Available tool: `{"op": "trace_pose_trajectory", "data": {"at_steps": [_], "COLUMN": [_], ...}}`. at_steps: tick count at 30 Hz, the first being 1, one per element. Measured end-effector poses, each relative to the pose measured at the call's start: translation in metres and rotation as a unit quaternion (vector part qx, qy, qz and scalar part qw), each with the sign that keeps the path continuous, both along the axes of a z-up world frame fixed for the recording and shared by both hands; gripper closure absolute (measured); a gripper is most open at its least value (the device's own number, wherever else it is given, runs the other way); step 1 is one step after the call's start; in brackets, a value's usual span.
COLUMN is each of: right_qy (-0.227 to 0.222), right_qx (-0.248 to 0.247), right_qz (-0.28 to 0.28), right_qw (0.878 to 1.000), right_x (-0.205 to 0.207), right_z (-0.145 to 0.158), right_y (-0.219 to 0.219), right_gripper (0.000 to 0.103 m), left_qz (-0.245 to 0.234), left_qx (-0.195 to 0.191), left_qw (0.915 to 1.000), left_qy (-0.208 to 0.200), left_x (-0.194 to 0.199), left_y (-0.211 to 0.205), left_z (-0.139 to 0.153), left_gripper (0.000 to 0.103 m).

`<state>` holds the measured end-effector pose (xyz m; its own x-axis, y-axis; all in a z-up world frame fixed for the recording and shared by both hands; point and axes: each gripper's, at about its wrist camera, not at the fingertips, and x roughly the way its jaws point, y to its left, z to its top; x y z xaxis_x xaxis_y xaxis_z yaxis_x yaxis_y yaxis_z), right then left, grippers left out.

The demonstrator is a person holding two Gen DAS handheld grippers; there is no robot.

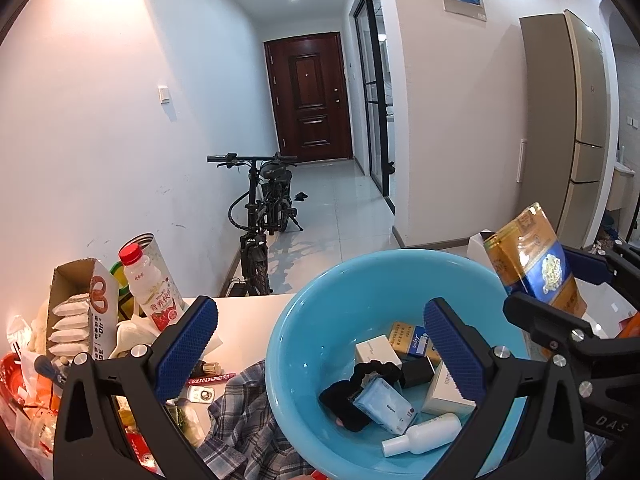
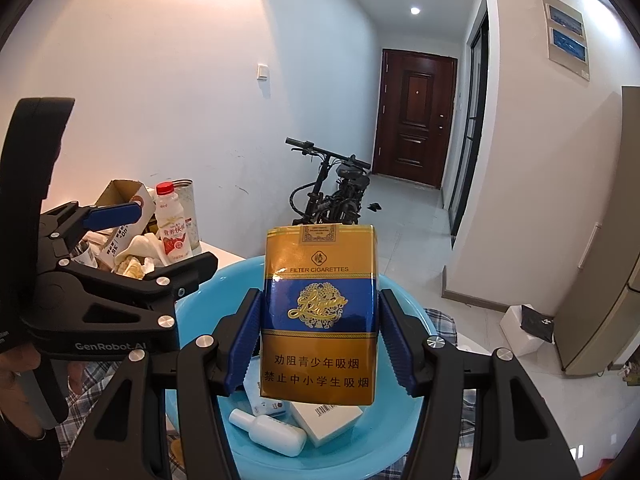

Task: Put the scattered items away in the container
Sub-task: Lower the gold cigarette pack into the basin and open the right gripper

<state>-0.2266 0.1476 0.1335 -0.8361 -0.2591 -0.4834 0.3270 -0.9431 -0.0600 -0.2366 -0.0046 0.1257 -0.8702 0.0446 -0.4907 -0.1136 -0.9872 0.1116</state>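
A light blue plastic basin [image 1: 304, 320] sits on the white table and holds small boxes, a black scrunchie, a tissue pack and a white bottle [image 1: 424, 436]. My right gripper [image 2: 320, 336] is shut on a gold and blue cigarette pack [image 2: 320, 320], held upright above the basin [image 2: 192, 320]. The pack also shows at the right of the left wrist view [image 1: 532, 260]. My left gripper [image 1: 320, 344] is open and empty, over the basin's near left side.
Left of the basin stand a red-capped drink bottle [image 1: 150, 280], a cardboard box of packets [image 1: 76, 308] and loose small items. A plaid cloth [image 1: 240, 420] lies under the basin's near edge. A bicycle [image 1: 264, 216] stands in the hallway beyond.
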Motion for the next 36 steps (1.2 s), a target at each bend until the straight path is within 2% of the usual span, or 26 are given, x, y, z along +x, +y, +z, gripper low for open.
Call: {"op": "trace_pose_trajectory", "data": {"at_steps": [10,15,20,23,26,29,36], "right_qy": [0.003,0.005,0.004,-0.004,0.005,0.01,0.021], "right_qx": [0.001,0.0,-0.009,-0.014,0.001,0.0,0.003], "right_qz": [0.0,-0.002,-0.001,-0.002,-0.015,-0.017,-0.025], "right_qw": [1.0,1.0,1.0,1.0,1.0,1.0,0.999], "right_x": [0.002,0.003,0.002,0.0,0.004,0.007,0.015], "right_z": [0.001,0.001,0.001,-0.001,0.002,0.004,0.012], "right_y": [-0.002,0.0,0.003,0.004,0.003,0.003,0.008], "right_gripper": [0.043,0.043,0.042,0.014,0.012,0.0,0.0], "left_qz": [0.008,0.006,0.013,0.011,0.0,0.003,-0.007], "left_qx": [0.014,0.045,0.046,0.06,0.06,0.049,0.035], "left_qw": [0.9998,0.9989,0.9988,0.9981,0.9982,0.9987,0.9987], "left_qy": [0.012,0.005,0.008,0.005,0.006,0.014,0.036], "left_x": [0.006,0.005,0.006,0.007,0.012,0.017,0.036], "left_y": [-0.006,-0.012,-0.014,-0.016,-0.014,-0.011,-0.003], "left_z": [0.007,0.008,0.009,0.011,0.014,0.018,0.028], "left_gripper": [0.001,0.001,0.001,0.001,0.001,0.001,0.0]}}
